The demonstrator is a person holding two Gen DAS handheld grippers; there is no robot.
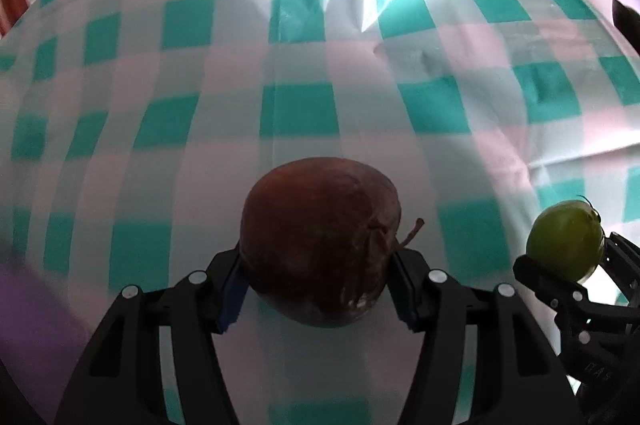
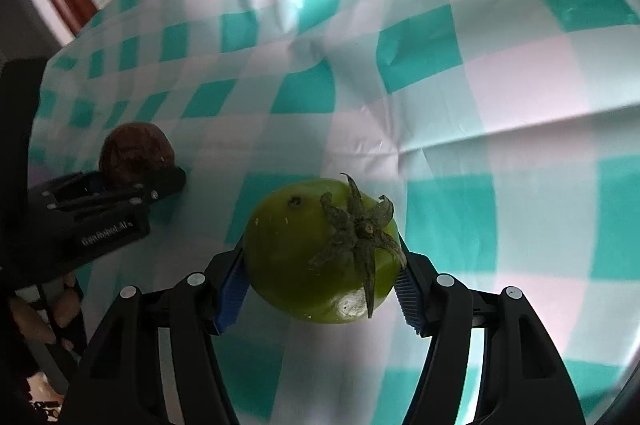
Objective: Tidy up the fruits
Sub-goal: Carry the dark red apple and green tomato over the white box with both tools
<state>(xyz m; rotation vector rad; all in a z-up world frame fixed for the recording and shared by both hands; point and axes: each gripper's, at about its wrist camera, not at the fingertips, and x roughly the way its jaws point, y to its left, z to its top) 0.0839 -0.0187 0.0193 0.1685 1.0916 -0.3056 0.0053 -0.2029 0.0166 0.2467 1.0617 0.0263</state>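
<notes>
Both grippers were loaded. Left gripper had its two black fingers pressed against the flanks of a dark red apple, the blue pads biting into the fruit on either side; the apple's short brown stem stuck out toward the right finger. Right gripper was clamped the same way on a green tomato, whose dried, star-shaped calyx faced the camera and whose skin carried a small dark spot near the top.

Under both lay a tablecloth checked in teal and white, creased and glossy, with bright glare near its far edge. Neither fruit clearly touched the cloth; whether they rested on it or were held just above it could not be told.

From the left wrist view, the right gripper with its green tomato showed toward the right edge of the cloth, near the apple but apart from it. From the right wrist view, the left gripper and the apple showed toward the left edge, and the person's hand gripping the handle was partly visible at the lower left.
</notes>
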